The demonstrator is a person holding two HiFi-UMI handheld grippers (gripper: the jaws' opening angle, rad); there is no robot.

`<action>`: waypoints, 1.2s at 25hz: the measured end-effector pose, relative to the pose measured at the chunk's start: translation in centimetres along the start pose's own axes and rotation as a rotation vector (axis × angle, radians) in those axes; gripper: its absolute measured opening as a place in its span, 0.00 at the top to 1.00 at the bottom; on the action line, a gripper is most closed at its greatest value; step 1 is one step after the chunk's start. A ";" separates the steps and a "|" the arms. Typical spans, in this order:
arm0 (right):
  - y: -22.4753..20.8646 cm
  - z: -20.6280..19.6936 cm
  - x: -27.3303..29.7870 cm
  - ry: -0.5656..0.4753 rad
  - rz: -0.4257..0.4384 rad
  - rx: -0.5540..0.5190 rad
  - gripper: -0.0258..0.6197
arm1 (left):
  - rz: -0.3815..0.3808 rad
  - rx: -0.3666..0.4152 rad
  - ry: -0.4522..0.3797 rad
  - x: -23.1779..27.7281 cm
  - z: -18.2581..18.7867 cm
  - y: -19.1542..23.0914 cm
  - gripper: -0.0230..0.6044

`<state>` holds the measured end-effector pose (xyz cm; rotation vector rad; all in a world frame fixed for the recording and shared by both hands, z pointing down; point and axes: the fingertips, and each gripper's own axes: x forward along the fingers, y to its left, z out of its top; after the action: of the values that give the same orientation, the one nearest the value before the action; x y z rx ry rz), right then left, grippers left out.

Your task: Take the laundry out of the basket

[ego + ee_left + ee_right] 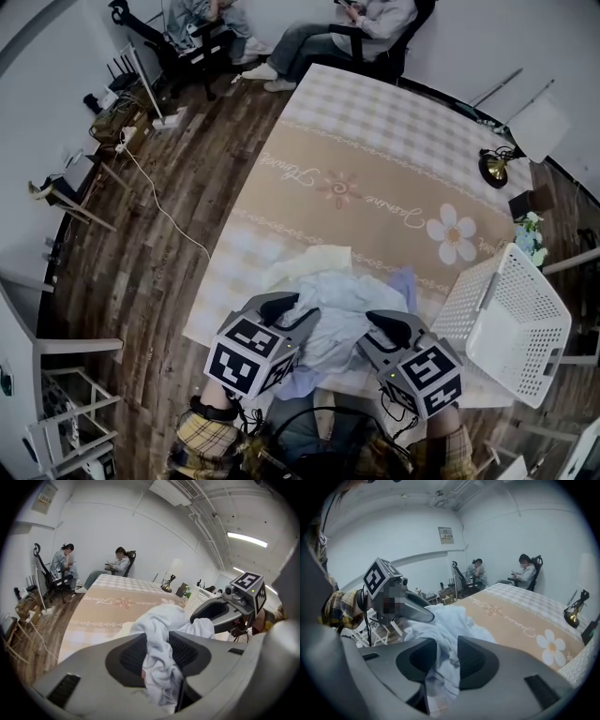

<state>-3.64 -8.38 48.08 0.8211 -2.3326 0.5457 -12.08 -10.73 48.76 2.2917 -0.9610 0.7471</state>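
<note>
A pale blue-white garment [342, 300] lies bunched on the near end of the bed, with a pale yellow cloth [323, 258] and a lavender piece [403, 281] beside it. My left gripper [286, 311] is at its left side and my right gripper [384, 328] at its right. In the left gripper view the garment [161, 620] hangs loosely between the left gripper's [157, 641] parted jaws. The right gripper view shows the same fabric [445, 620] in the gap of the right gripper [447, 651], whose jaws also stand apart. The white perforated basket [516, 319] lies tipped at the bed's right edge.
The bed [375, 159] has a beige checked cover with flower print. Two people sit on chairs [366, 28] beyond its far end. A small lamp [497, 164] stands at the right. Wooden floor, a cable and metal racks [66, 403] lie to the left.
</note>
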 end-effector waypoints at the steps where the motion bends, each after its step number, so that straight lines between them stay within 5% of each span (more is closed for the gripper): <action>1: -0.1 0.0 -0.3 0.006 0.004 -0.009 0.73 | 0.015 -0.001 -0.011 -0.3 0.3 0.3 0.65; 8: -0.3 1.5 -3.6 0.060 -0.006 -0.159 0.71 | 0.116 0.006 -0.146 -3.9 4.3 0.8 0.65; 13: -1.0 3.7 -7.2 0.008 -0.002 -0.197 0.71 | 0.100 0.026 -0.250 -5.6 8.2 -2.2 0.65; 24: -5.0 9.6 -17.2 -0.393 -0.090 -0.052 0.72 | -0.142 0.088 -0.441 -4.3 16.6 -13.6 0.65; 30: -8.7 9.4 -24.3 -0.550 -0.226 -0.003 0.81 | -0.273 0.145 -0.553 -2.7 21.7 -21.9 0.70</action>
<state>13.65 -9.61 26.79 1.3485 -2.6667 0.2341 8.92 -10.61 26.08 2.7525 -0.8055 0.0627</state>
